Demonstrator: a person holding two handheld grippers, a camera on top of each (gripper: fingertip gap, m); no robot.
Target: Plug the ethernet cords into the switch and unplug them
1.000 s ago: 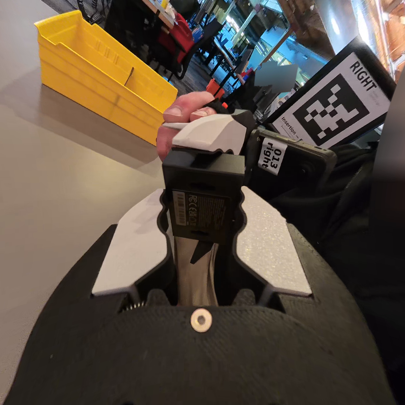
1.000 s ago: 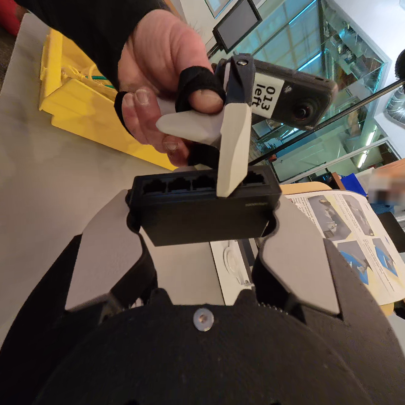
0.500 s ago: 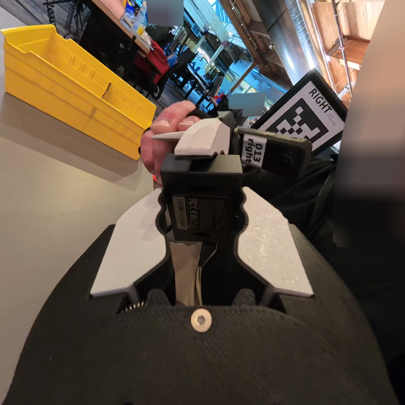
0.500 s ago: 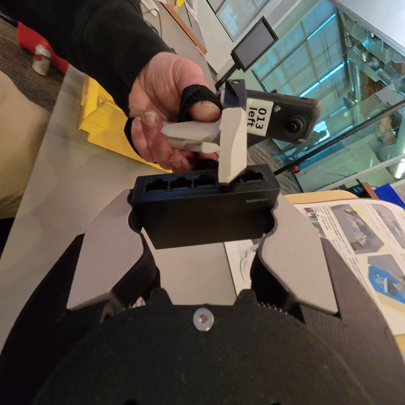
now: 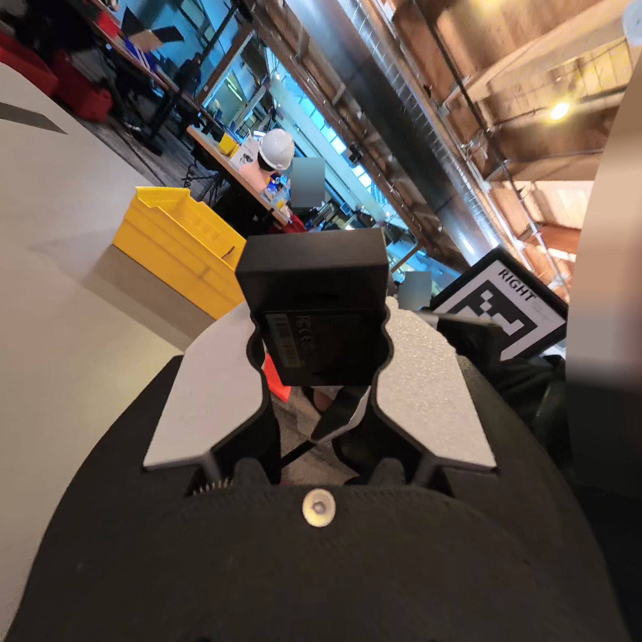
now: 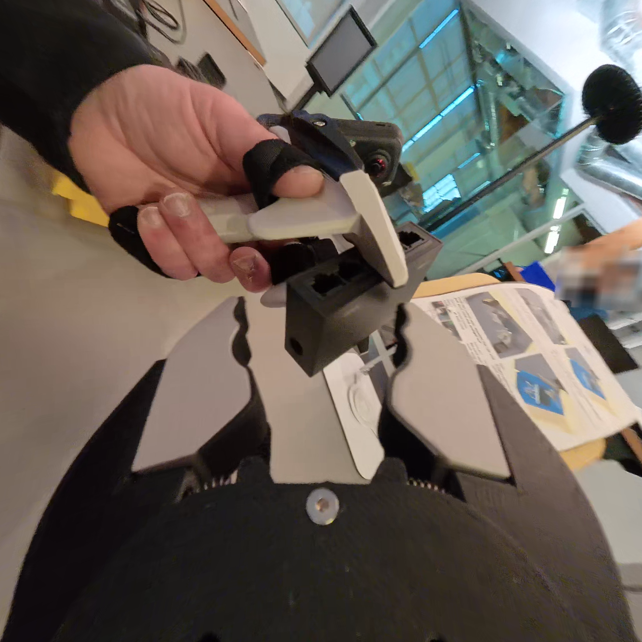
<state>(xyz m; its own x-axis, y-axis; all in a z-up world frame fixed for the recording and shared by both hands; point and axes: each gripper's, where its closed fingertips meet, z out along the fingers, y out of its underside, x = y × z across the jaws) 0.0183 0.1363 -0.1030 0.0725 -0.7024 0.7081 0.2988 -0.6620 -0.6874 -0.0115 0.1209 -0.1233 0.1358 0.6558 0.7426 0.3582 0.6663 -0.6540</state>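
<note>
Mid-air over the grey table (image 5: 62, 312), you are holding the switch (image 5: 314, 302) clamped between the left gripper (image 5: 318, 333) fingers, label side facing that camera, nothing propping it from below. In the right wrist view the same switch (image 6: 351, 305) is hanging tilted between the spread, empty fingers of the right gripper (image 6: 319, 333); the right-hand finger looks close to the box, though blur is hiding whether it is touching.

No cords are showing in either view, and the 3 ports visible are sitting empty, so the plugging looks not yet begun. To do this step well, you are best keeping the left grip square across the 2 flat sides, turning the port row toward the right gripper, and levelling the box before any plug is offered.

The switch is a small matte black plastic box with sharp edges and a round hole in 1 end. The finger pads are pale grey, faintly grainy, with scalloped inner edges. A yellow bin (image 5: 180, 243), glossy moulded plastic, is sitting well behind, and a printed sheet (image 6: 521, 354) is lying beyond the right gripper.
</note>
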